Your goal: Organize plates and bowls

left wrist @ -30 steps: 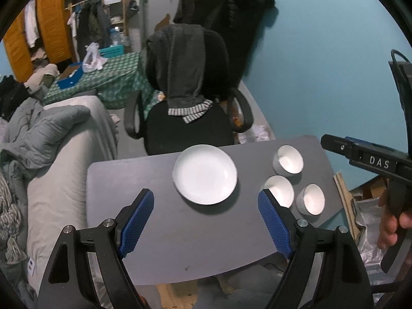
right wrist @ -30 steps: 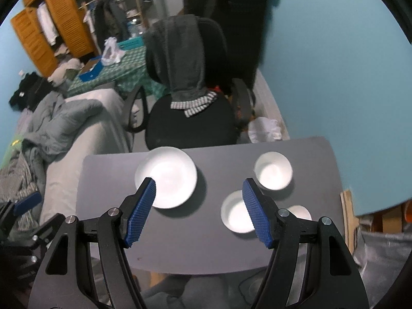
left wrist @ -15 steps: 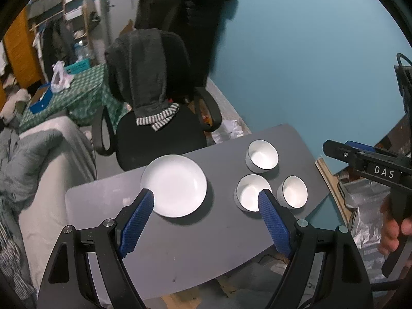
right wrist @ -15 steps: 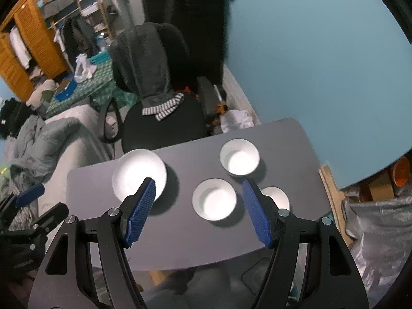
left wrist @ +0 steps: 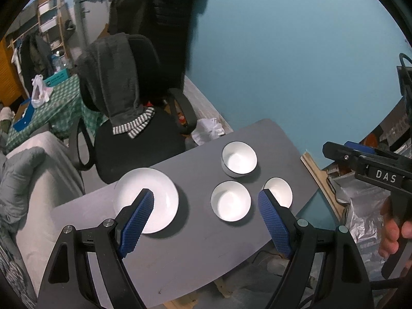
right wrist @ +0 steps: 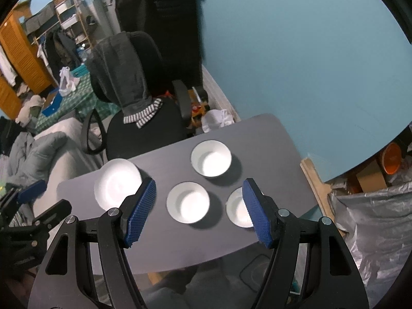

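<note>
Both grippers, left (left wrist: pixel 206 220) and right (right wrist: pixel 198 212), hover with jaws wide and empty above the worktop (right wrist: pixel 262 139). The plate (right wrist: pixel 117 184) lies centre-left, three bowls (right wrist: pixel 187 202) centre-right. Nothing is stacked; next comes descending onto one bowl's rim.

We see a matt grey tabletop (left wrist: pixel 195 234) carrying glossy white ceramic-looking bowls (left wrist: pixel 230 204). The ribbed blue pads (right wrist: pixel 141 212) look rubbery on black plastic.
</note>
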### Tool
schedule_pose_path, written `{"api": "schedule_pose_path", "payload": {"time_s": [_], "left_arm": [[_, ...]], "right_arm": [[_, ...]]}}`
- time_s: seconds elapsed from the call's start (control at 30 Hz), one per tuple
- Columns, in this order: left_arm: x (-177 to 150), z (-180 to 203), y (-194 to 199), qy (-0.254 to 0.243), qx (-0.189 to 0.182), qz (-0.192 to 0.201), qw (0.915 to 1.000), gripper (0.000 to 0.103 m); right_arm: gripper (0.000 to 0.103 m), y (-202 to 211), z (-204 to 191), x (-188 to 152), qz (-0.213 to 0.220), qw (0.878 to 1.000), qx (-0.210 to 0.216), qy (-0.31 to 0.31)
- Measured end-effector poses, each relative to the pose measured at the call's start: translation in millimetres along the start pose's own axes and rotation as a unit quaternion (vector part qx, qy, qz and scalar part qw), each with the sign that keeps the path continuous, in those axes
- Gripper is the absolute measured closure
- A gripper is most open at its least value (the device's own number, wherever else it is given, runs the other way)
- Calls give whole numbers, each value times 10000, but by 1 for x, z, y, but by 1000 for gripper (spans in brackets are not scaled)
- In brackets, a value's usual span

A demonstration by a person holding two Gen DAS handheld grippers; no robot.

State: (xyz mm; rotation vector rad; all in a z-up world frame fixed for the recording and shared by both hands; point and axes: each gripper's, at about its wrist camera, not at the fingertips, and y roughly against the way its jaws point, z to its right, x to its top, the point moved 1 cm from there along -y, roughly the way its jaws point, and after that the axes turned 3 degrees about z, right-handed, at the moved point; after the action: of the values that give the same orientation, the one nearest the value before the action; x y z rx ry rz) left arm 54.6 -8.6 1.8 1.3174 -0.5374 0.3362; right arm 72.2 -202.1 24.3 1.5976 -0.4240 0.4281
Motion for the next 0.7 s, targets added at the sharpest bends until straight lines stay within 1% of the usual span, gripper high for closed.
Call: {"api": "schedule_pose_path", "payload": {"time_s": [0.37, 0.7], "left_arm": [[23, 45, -33, -266, -122, -206, 9994, 19], [38, 73, -64, -290, -137, -376, 9988, 19]], "right_arm": [[34, -11, 52, 8, -122, 9995, -107, -281], [34, -29, 88, 15, -249, 9989, -147, -380]]}}
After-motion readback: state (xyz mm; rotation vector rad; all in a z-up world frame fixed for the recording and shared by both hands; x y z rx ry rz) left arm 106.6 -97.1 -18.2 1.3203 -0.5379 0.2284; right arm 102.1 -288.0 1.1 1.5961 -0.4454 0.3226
